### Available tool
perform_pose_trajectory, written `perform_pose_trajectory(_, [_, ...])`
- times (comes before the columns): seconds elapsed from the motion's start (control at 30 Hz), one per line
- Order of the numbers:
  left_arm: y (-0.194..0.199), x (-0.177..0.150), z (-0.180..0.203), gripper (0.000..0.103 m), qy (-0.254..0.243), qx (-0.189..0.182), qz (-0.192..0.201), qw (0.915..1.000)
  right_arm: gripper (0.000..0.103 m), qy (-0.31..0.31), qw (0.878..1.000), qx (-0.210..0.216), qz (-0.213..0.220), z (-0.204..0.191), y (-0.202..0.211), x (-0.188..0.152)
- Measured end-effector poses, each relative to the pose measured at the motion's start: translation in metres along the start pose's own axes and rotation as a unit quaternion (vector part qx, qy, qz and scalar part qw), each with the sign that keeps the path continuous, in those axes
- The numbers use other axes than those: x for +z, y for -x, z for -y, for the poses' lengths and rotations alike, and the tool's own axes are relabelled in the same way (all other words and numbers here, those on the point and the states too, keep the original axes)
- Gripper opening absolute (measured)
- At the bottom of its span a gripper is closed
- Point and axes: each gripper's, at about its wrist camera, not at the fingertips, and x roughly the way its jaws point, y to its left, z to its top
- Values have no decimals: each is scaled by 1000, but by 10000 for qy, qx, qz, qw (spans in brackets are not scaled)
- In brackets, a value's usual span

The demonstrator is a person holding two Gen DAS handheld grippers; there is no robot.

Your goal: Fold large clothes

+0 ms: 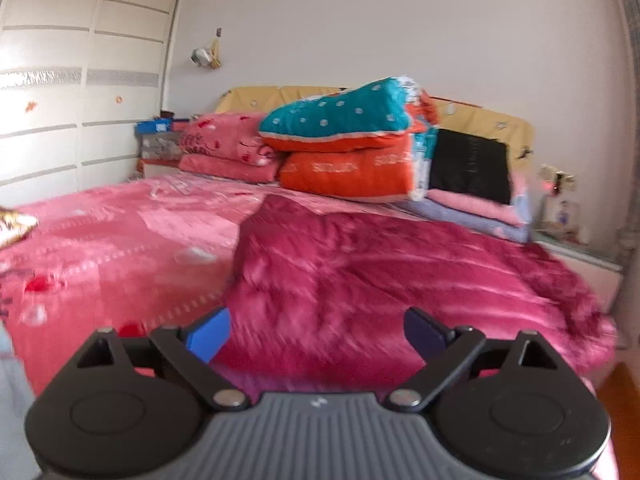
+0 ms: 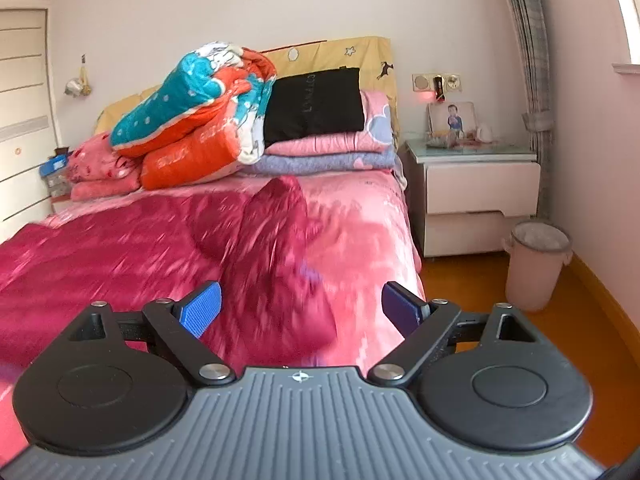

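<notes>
Left wrist view: dark red garment (image 1: 400, 272) spread on bed (image 1: 120, 240); left gripper (image 1: 316, 332) and right gripper (image 2: 300, 308) open above it, empty. Probably soft, bulky; best pinched at near hem.

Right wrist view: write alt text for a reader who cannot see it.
Open right tongs hover over a crimson fuzzy garment spread on a pink bed, holding nothing. Folded quilts are piled at the headboard; a nightstand and pink bin stand to the right.
</notes>
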Motion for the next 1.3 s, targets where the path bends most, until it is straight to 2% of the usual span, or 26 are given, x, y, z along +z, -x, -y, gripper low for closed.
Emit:
perform_pose_trajectory(0.07, [32, -9, 10, 95, -12, -121, -76, 9999, 103, -154, 9998, 77, -92, 4, 32, -9])
perform_pose_trajectory(0.17, [85, -21, 25, 95, -82, -275, -192, 9994, 103, -159, 9996, 52, -209, 3, 107, -31])
perform_pose_trajectory(0.37, [202, -36, 43, 99, 120, -724, -296, 9969, 103, -131, 9987, 52, -489, -6, 233, -59])
perform_pose_trajectory(0.5, [267, -45, 52, 102, -91, -914, -162, 9956, 103, 8, 9990, 91, -435, -21, 312, -69])
perform_pose_trajectory(0.7, [338, -55, 57, 102, -600, -893, -56, 9942, 103, 170, 9996, 222, -97, -42, 417, -80])
perform_pose_trajectory(0.87, [367, -53, 46, 102, -603, -694, 92, 9957, 103, 363, 9986, 276, 284, -56, 475, -85])
perform_pose_trajectory(1.0, [377, -53, 35, 102, -427, -535, 163, 9975, 103, 454, 9970, 301, 553, -60, 500, -82])
perform_pose_trajectory(1.13, [383, -59, 28, 102, -409, -404, 111, 9983, 103, 467, 9964, 332, 624, -63, 506, -80])
perform_pose_trajectory(1.3, [384, -68, 26, 102, -423, -293, -37, 9987, 103, 410, 9977, 376, 389, -64, 497, -84])
